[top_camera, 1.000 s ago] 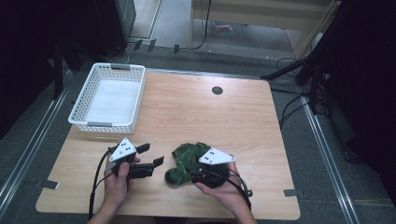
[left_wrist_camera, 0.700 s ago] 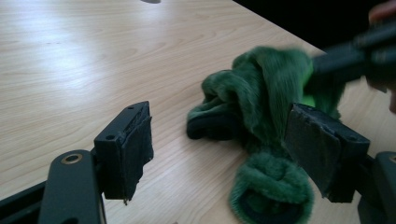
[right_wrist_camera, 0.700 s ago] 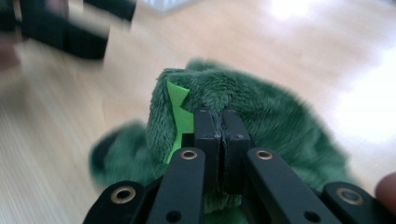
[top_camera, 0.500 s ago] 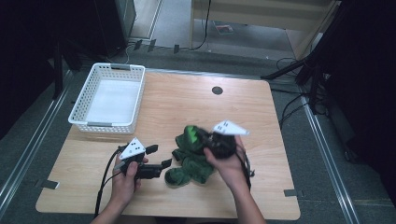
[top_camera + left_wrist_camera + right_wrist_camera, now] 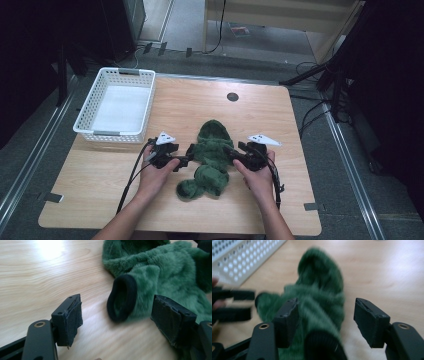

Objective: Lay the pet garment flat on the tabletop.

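Observation:
A green fuzzy hooded garment (image 5: 212,152) lies stretched out on the wooden table (image 5: 280,125), hood toward the far side. My left gripper (image 5: 188,153) is open at its left edge; in the left gripper view its jaws (image 5: 118,306) stand wide on either side of a black-rimmed sleeve cuff (image 5: 122,298) without touching it. My right gripper (image 5: 231,152) is open at the garment's right edge. In the right gripper view the blurred garment (image 5: 319,282) lies ahead and another dark cuff (image 5: 322,346) sits low between the wide jaws (image 5: 327,312).
A white perforated basket (image 5: 82,114) stands at the far left of the table with nothing seen in it. A round black grommet (image 5: 232,96) sits near the far edge. Cables trail from both grippers toward the front edge. Dark floor surrounds the table.
The bunched garment was lifted by the right gripper and now lies spread out flat, let go. The left gripper has moved right, up to the garment's sleeve.

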`<state>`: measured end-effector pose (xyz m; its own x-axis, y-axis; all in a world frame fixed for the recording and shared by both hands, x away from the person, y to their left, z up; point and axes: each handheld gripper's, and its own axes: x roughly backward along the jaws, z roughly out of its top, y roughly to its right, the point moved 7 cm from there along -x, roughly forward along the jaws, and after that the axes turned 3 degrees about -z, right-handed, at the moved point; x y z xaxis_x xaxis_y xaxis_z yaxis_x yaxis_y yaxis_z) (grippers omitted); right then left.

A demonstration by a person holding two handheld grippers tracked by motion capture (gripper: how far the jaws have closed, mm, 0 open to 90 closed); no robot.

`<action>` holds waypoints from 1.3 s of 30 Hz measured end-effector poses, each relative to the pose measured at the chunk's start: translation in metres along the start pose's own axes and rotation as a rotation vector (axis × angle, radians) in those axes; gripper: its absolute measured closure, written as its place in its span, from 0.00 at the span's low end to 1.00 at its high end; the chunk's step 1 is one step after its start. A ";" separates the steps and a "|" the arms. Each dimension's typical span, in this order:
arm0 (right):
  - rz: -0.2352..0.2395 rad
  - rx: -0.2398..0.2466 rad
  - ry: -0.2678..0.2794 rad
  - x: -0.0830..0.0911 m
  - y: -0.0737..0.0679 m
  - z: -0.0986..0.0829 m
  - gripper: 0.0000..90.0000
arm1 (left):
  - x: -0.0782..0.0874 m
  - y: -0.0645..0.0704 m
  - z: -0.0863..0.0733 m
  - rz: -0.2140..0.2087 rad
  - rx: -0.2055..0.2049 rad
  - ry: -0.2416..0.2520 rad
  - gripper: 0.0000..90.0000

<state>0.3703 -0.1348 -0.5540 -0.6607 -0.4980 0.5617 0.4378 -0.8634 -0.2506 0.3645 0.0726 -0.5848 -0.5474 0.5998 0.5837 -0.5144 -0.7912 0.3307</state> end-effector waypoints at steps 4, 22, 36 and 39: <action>-0.029 0.048 -0.028 -0.007 0.000 -0.011 0.73 | -0.007 0.001 0.000 0.021 0.003 -0.006 0.59; 0.061 0.127 -0.126 0.038 -0.030 -0.045 0.94 | 0.045 0.021 -0.037 -0.169 -0.079 -0.135 0.95; 0.116 0.005 0.024 0.045 -0.021 0.010 0.50 | 0.049 0.010 0.005 -0.194 -0.004 0.018 0.44; 0.154 0.077 -0.106 0.010 -0.030 0.015 0.45 | 0.010 0.006 0.013 -0.106 -0.012 -0.089 0.41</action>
<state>0.3593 -0.1130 -0.5293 -0.5167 -0.6088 0.6020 0.5764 -0.7672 -0.2812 0.3646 0.0722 -0.5670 -0.4290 0.6667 0.6095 -0.5745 -0.7221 0.3854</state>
